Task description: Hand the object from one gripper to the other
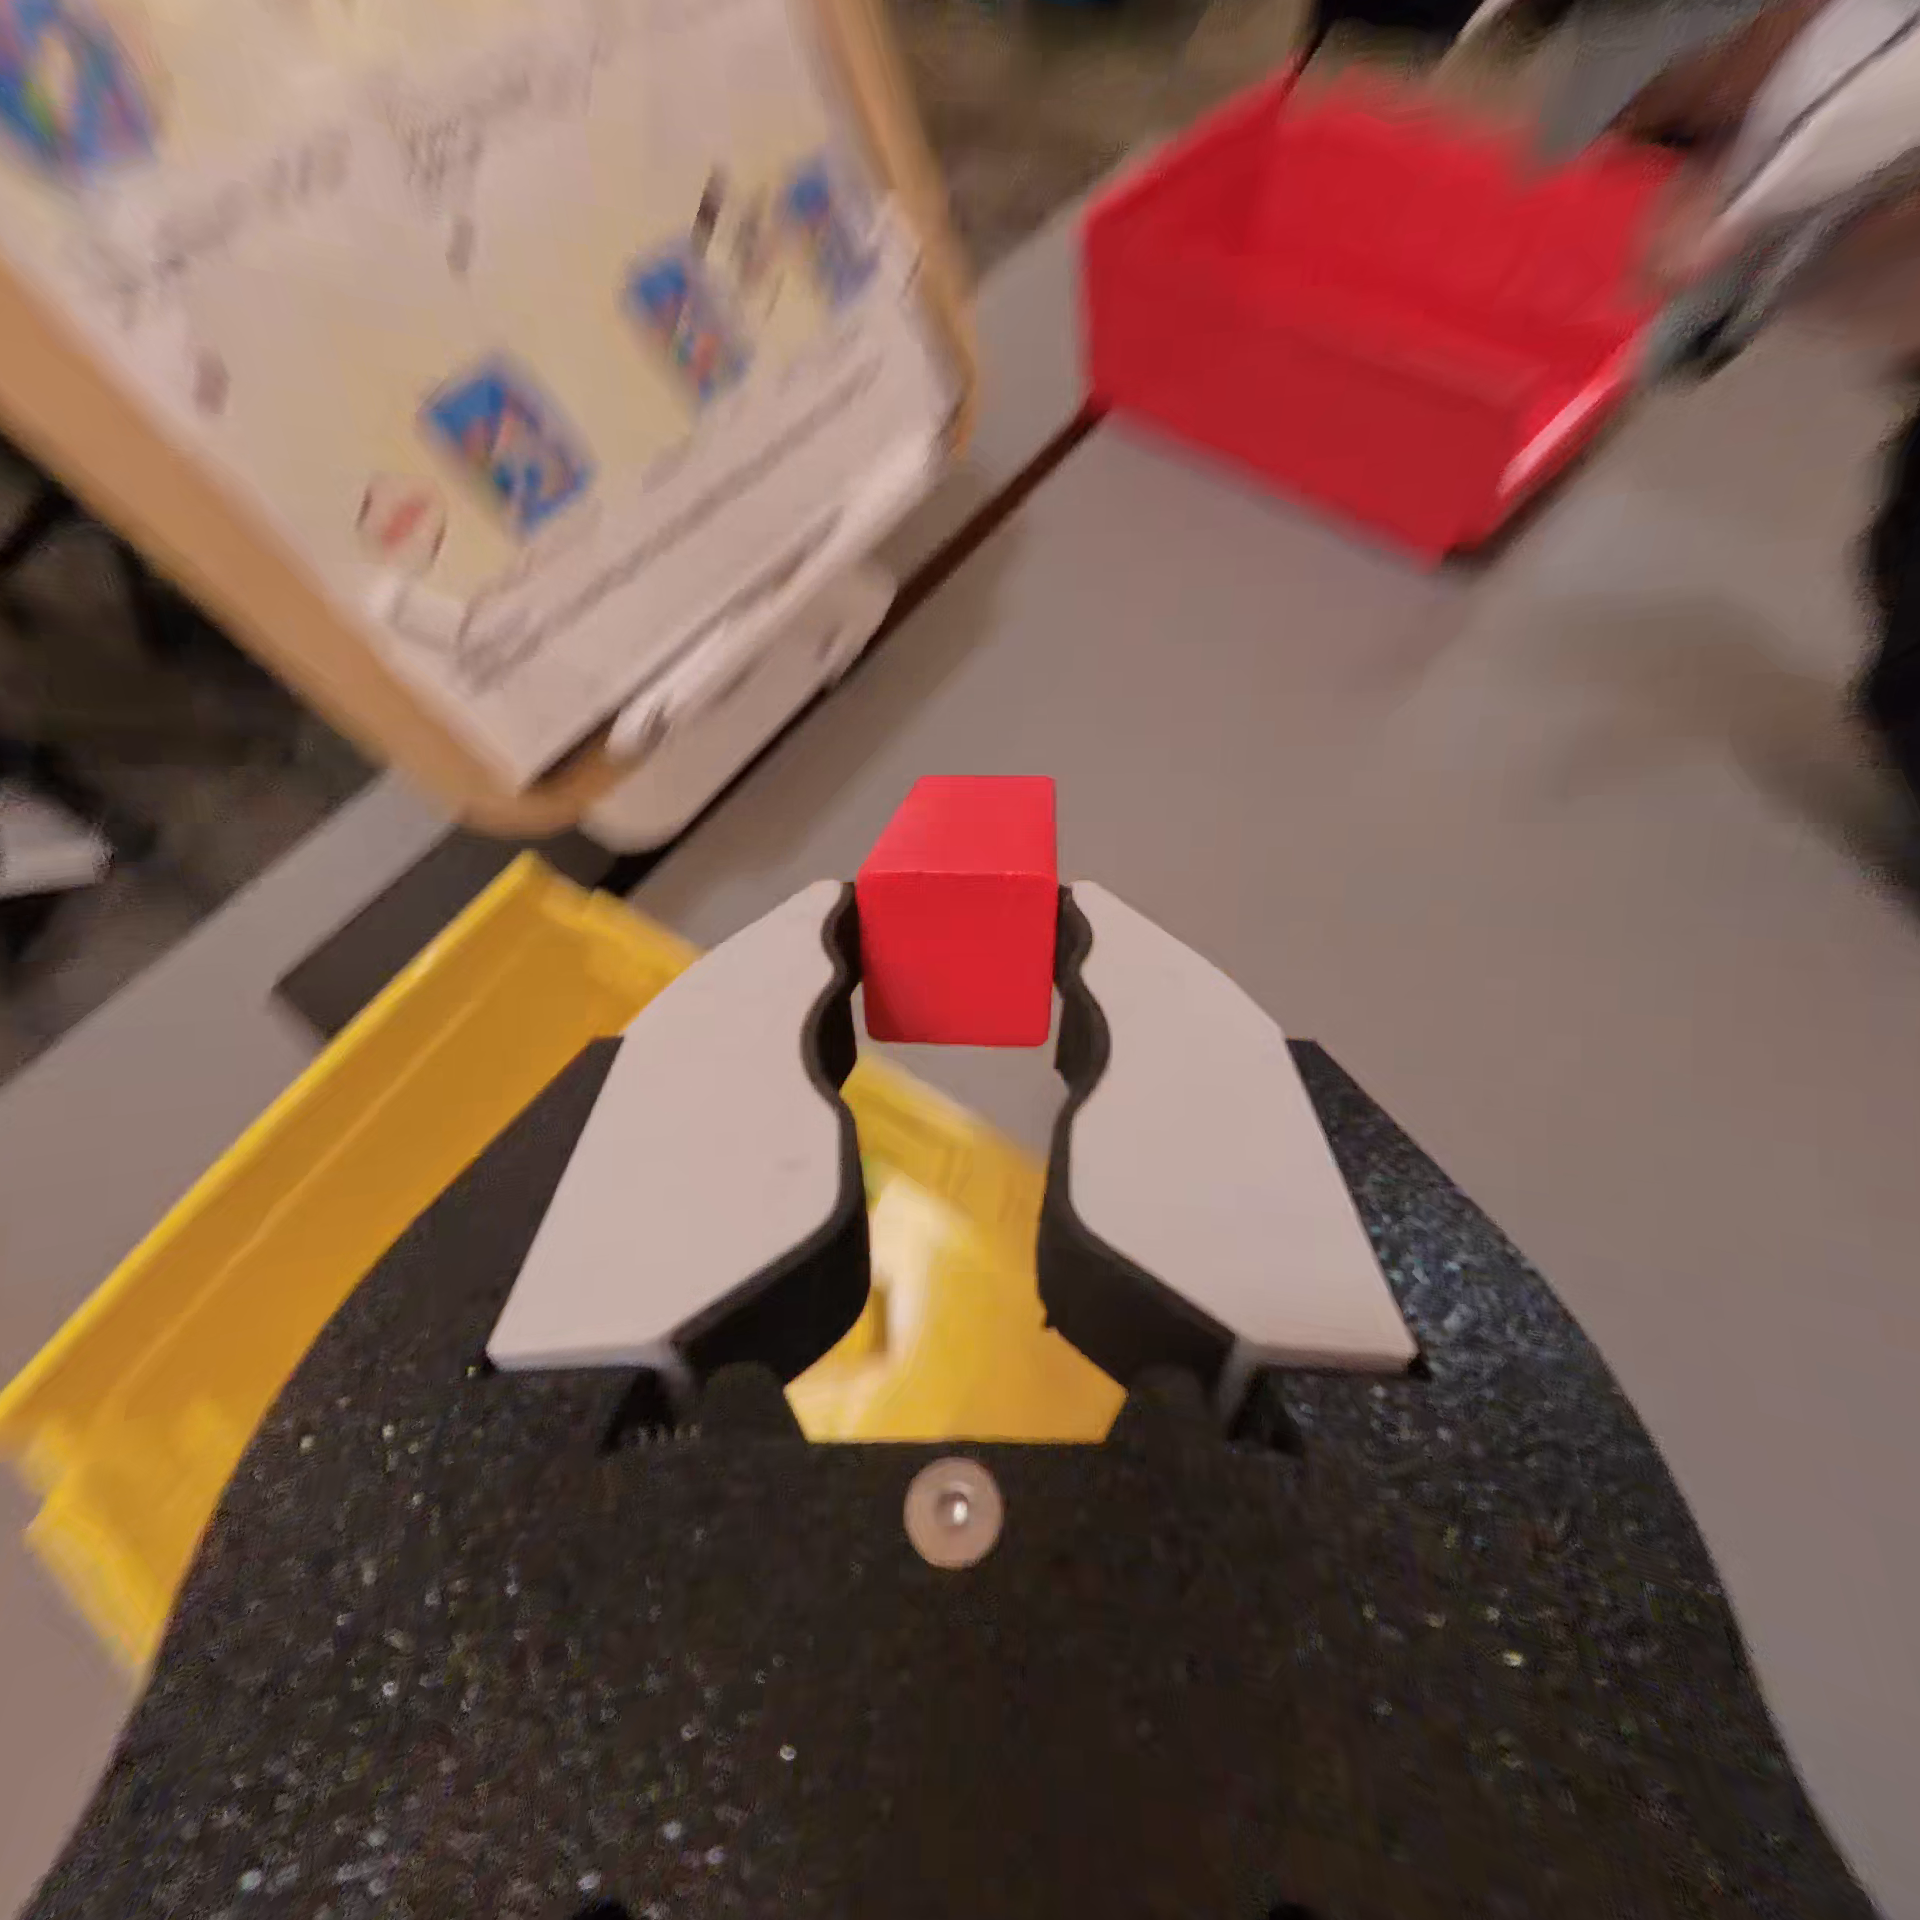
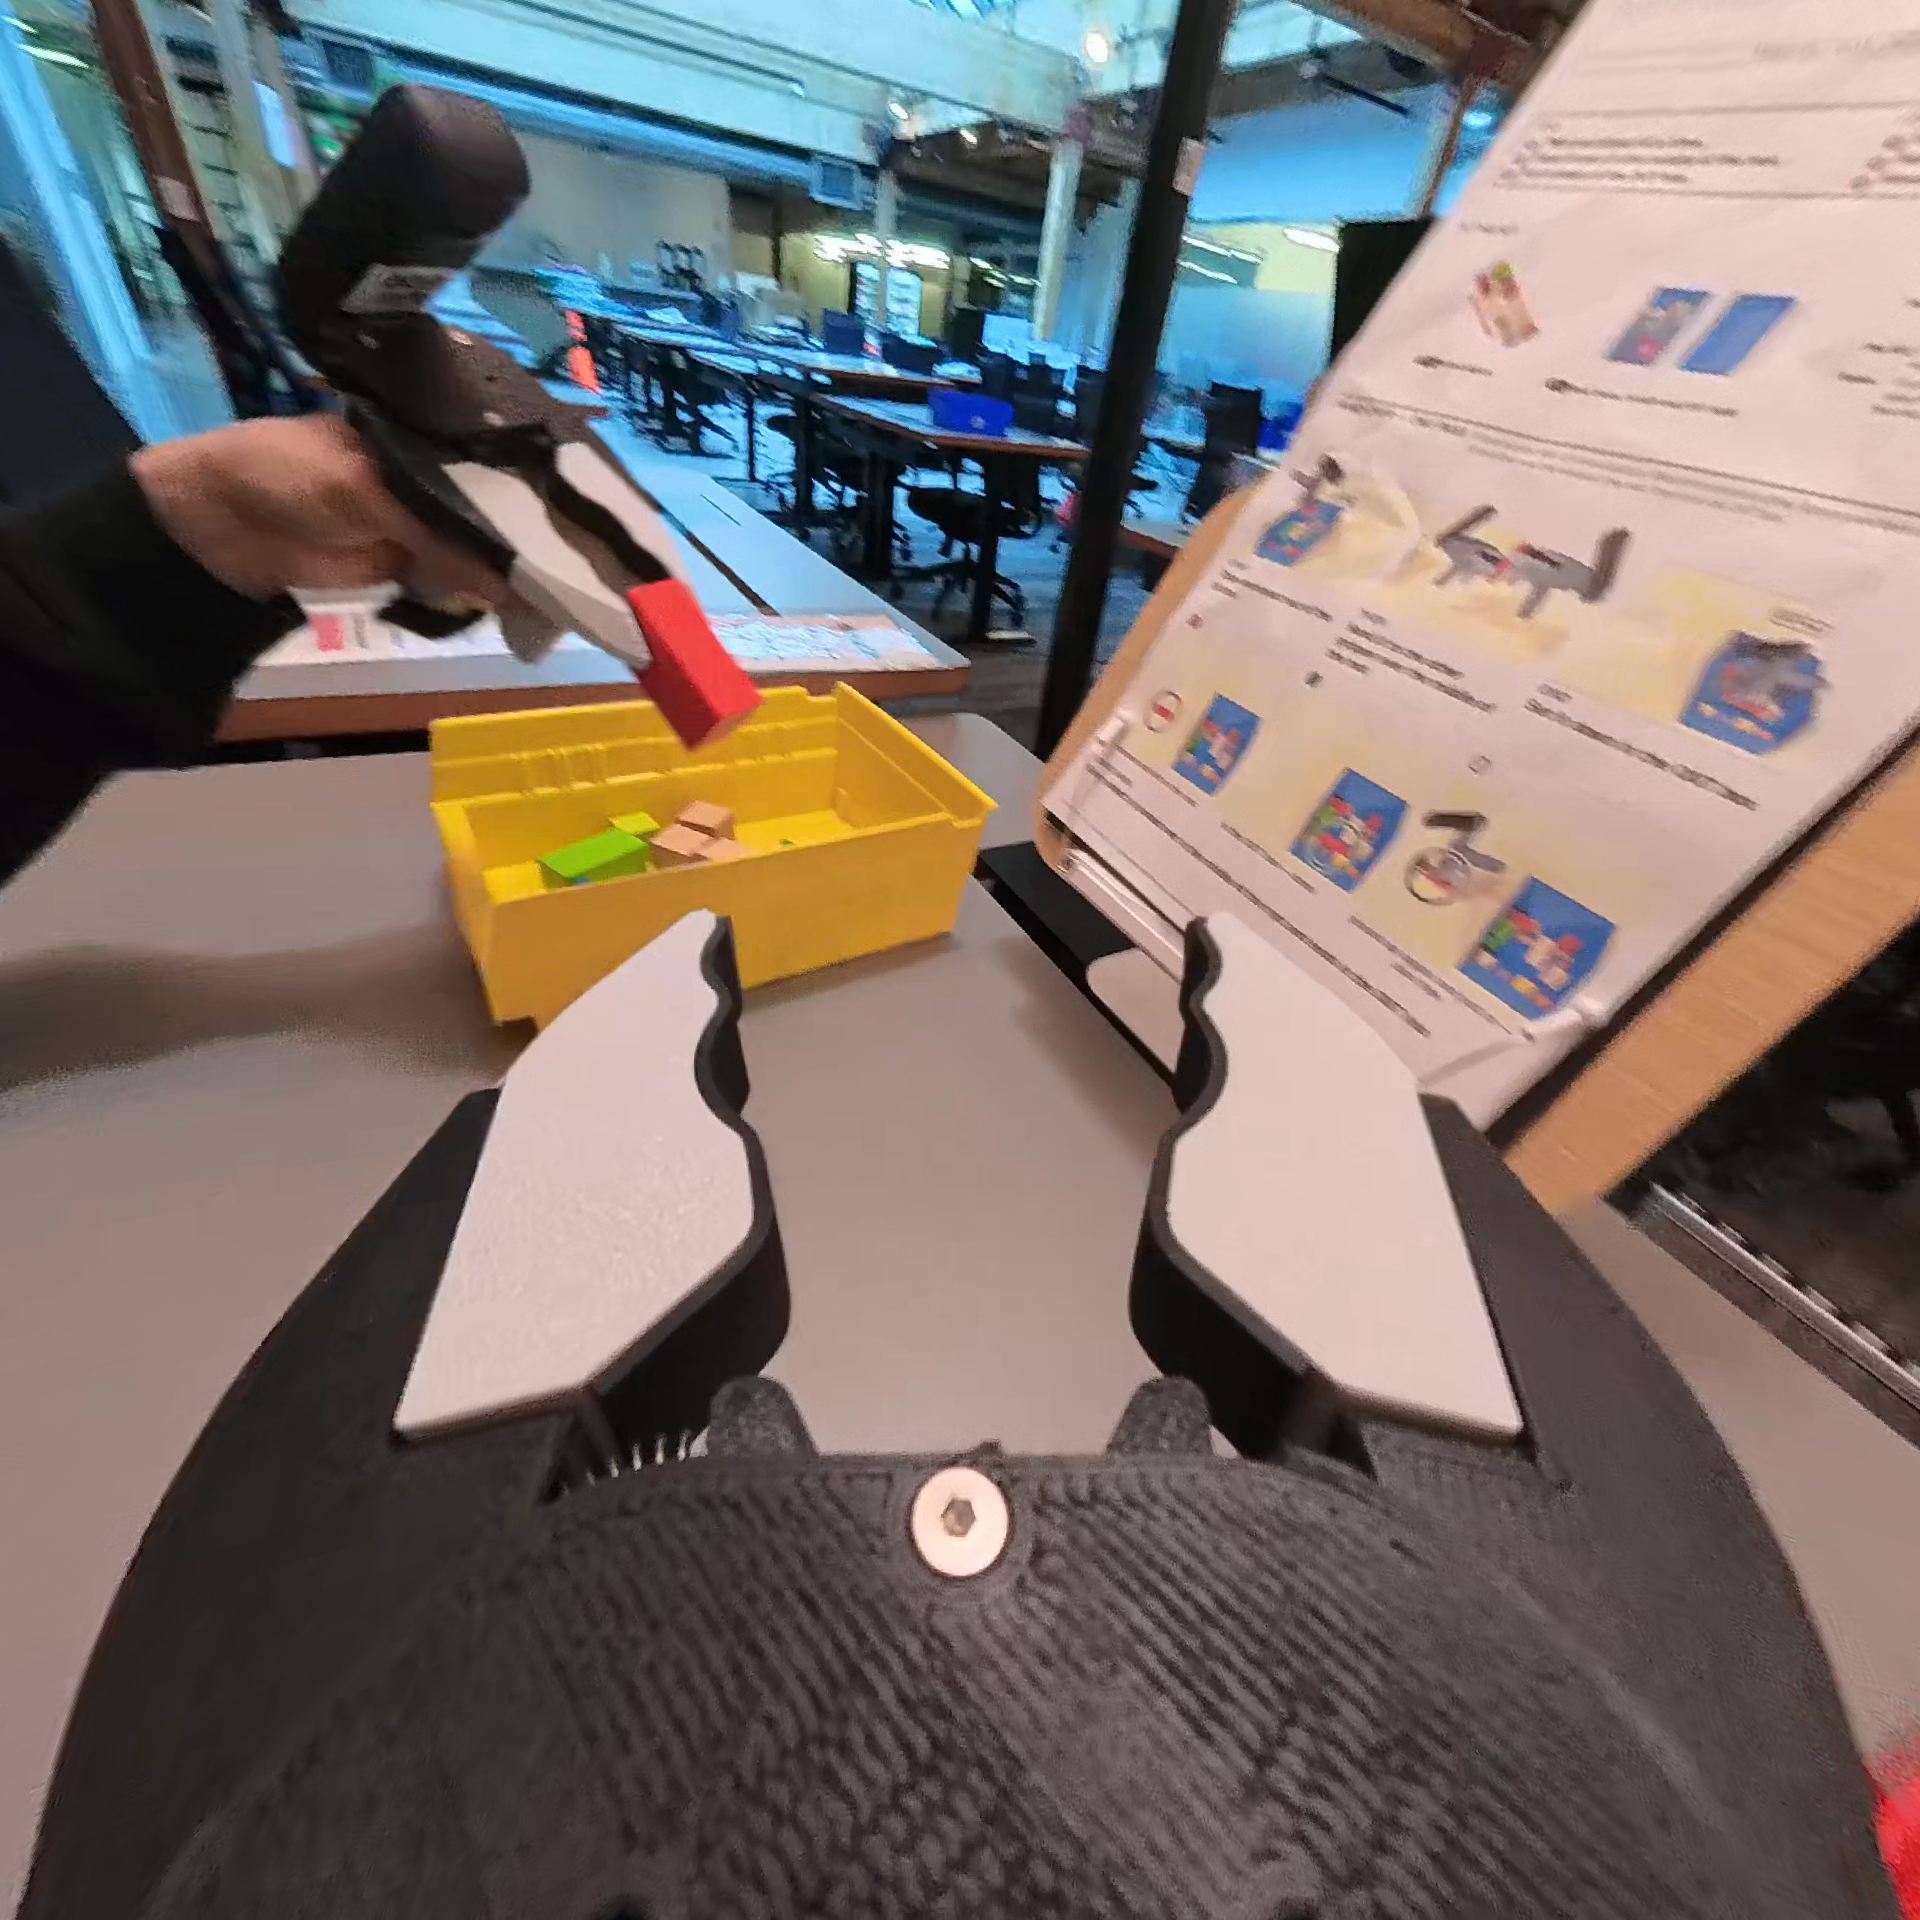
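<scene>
On grey table [image 2: 935, 1195]: yellow bin [image 2: 727, 894] at far left, green and tan blocks [image 2: 644, 842] inside; red bin [image 1: 1351, 343] at far right of left wrist view. Tilted instruction board [image 2: 1507, 623] propped right of yellow bin. Beyond: long rows of desks, chairs, black post [image 2: 1122, 416]. Left gripper [image 1: 956, 935] above yellow bin, clamped on red block [image 1: 956, 935], pads pressing both sides. Right gripper [image 2: 961, 997] low over table, jaws spread wide, bare.

Printed instruction sheet [image 2: 1558, 582] on board: writing blurred, unreadable. Paper on far table [image 2: 810, 639]: illegible.
</scene>
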### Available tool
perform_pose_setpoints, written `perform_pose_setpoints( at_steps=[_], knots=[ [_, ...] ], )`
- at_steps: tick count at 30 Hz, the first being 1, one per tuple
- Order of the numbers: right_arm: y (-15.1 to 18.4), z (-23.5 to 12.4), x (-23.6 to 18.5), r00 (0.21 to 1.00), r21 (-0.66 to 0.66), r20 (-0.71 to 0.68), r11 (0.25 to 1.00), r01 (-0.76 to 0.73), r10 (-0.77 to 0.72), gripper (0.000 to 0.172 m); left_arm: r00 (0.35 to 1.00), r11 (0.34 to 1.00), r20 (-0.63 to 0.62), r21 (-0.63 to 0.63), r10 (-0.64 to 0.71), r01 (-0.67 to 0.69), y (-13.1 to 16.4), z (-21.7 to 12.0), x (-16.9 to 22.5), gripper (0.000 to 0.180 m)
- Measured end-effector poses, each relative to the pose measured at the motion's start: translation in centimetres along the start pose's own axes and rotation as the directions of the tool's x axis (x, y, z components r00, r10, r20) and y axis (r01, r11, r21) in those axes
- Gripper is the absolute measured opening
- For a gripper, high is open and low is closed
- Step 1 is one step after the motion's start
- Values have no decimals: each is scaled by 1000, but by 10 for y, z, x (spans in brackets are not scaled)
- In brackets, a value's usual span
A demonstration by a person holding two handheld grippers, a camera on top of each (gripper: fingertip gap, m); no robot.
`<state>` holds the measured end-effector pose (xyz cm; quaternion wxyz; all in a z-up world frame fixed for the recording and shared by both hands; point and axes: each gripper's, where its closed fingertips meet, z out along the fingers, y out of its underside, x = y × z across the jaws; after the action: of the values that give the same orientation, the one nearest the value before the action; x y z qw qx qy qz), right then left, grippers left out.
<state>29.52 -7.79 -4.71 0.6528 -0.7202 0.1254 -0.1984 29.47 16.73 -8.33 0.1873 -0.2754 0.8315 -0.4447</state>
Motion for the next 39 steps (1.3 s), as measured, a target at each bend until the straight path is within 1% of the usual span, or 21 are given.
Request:
perform_pose_setpoints(
  at_steps=[1,2,4,6,8,9,13,16,18,21,25,27,31,33,34,36,38,39],
  knots=[
    [-4,4,-7,999,17,32,1000,3,-3,82,998,994,-57,106,16,-9,-18,2,17,34],
    [-8,7,-15,998,35,63,999,2,-5,82,992,979,-120,201,32,-7,-34,4,34,34],
    [-16,14,-30,992,72,130,997,-6,-4,81,971,929,-222,371,87,1,-59,5,66,34],
    [-24,19,-45,981,110,195,994,-22,0,80,944,876,-302,481,133,31,-75,7,91,34],
    [-31,24,-58,968,139,252,989,-43,7,80,917,836,-363,544,164,66,-84,11,110,34],
    [-34,26,-64,962,148,274,988,-52,9,80,911,822,-374,564,174,75,-87,14,117,34],
    [-36,35,-80,940,155,341,985,-80,23,79,889,759,-372,650,268,43,-96,22,139,34],
    [-34,39,-89,918,143,395,985,-94,30,79,876,769,-391,639,281,38,-98,31,143,34],
    [-33,40,-92,913,140,408,986,-95,30,79,864,762,-403,647,301,36,-96,32,148,34],
    [-32,44,-95,905,139,424,985,-105,37,78,864,771,-413,636,287,48,-95,38,148,34],
    [-29,46,-99,894,125,447,987,-104,38,60,867,772,-420,631,268,67,-95,41,146,34],
    [-27,46,-95,902,109,428,988,-110,53,35,862,770,-428,634,270,73,-96,40,147,34],
    [-26,47,-95,905,58,414,989,-136,100,36,860,786,-451,610,240,100,-95,41,147,34],
    [-26,48,-93,918,48,385,991,-122,94,36,871,791,-438,603,220,104,-95,43,143,36],
    [-25,48,-91,927,36,364,993,-113,92,36,882,792,-424,602,208,102,-95,44,141,39],
    [-23,45,-81,946,29,314,995,-95,81,36,908,795,-382,599,172,101,-96,46,135,55],
    [-23,34,-59,971,21,219,995,-99,92,36,939,812,-314,579,140,73,-94,50,126,62],
    [-22,24,-40,986,15,130,994,-107,104,36,950,824,-281,565,138,48,-93,52,124,63]
  ],
)
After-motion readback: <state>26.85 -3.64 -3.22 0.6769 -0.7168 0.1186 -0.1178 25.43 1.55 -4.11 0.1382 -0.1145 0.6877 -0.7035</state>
